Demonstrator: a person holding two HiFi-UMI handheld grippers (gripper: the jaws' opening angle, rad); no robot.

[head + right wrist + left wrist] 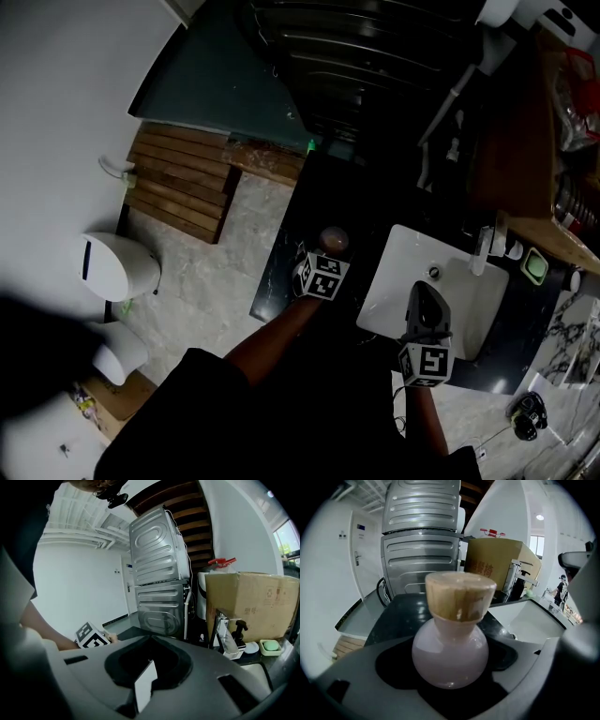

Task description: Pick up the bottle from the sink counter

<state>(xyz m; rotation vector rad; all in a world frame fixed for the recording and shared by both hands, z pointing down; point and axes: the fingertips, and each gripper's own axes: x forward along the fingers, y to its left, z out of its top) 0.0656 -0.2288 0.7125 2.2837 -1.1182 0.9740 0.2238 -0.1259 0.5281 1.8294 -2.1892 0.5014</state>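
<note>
Wood-capped and pale pink, the bottle [333, 240] shows in the head view at the far tip of my left gripper [325, 255]. It is over the black sink counter [281, 267], just left of the white basin [473, 305]. My bare left forearm [272, 339] reaches out from near, and the gripper's marker cube [323, 276] faces up. My right gripper [424, 292] hangs over the near part of the basin and points far toward the faucet [483, 248]. A green soap dish [534, 267] lies just right of the faucet. A wooden slat mat [178, 183] covers the floor at far left.

From the left gripper view, the bottle stands upright and fills the middle of the frame. Its round body sits deep in the dark gap between my jaws, which have closed in on it from both sides, and the cap rises clear above them. I cannot tell whether its base touches the counter. Beyond it stand a ribbed silver machine [422, 541] and, to the right, a cardboard box [497, 564].

From the right gripper view, my jaws are drawn together with nothing between them, and only a white pad edge shows at centre. My left arm and its cube cross at left. The box, the faucet and a black pump dispenser [239, 631] stand at far right.
</note>
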